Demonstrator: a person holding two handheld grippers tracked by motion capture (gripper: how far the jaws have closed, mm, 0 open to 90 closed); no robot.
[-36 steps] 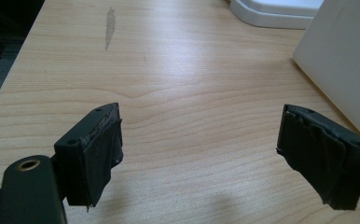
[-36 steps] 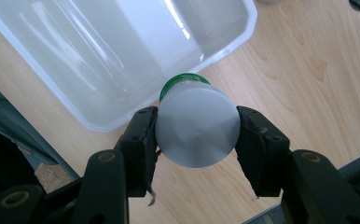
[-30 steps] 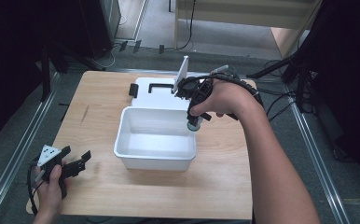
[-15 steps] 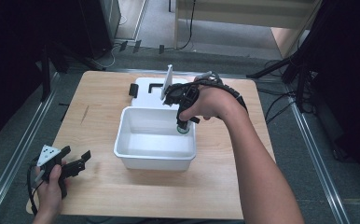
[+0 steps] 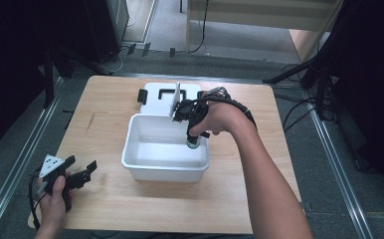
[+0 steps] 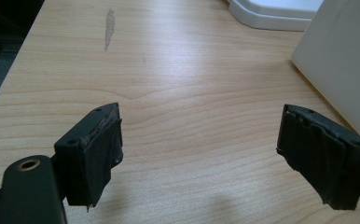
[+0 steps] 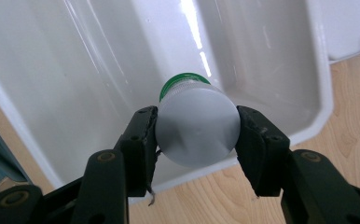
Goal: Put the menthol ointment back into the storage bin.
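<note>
A white plastic tub [image 5: 162, 171] stands in the middle of the wooden table. My right gripper [image 5: 193, 139] points down over the tub's right side, shut on a small clear bottle [image 5: 194, 144] with a green cap. In the right gripper view the bottle's pale base [image 7: 194, 135] faces the camera, pinched between both pads, and the green cap [image 7: 180, 81] points down at the tub's floor [image 7: 99, 60]. My left gripper [image 5: 80, 163] rests near the table's front left corner, held in a hand. Its jaws stand wide apart with nothing between them [image 6: 201, 126].
A white lid [image 5: 155, 91] with black latches lies flat behind the tub. In the left gripper view the tub wall [image 6: 341, 56] rises at the right and the lid's corner [image 6: 271, 11] shows at the top. Dark floor and metal rails surround the table.
My right hand has come down and slightly leftward, lowering the bottle into the tub's right side. The left gripper has stayed put.
</note>
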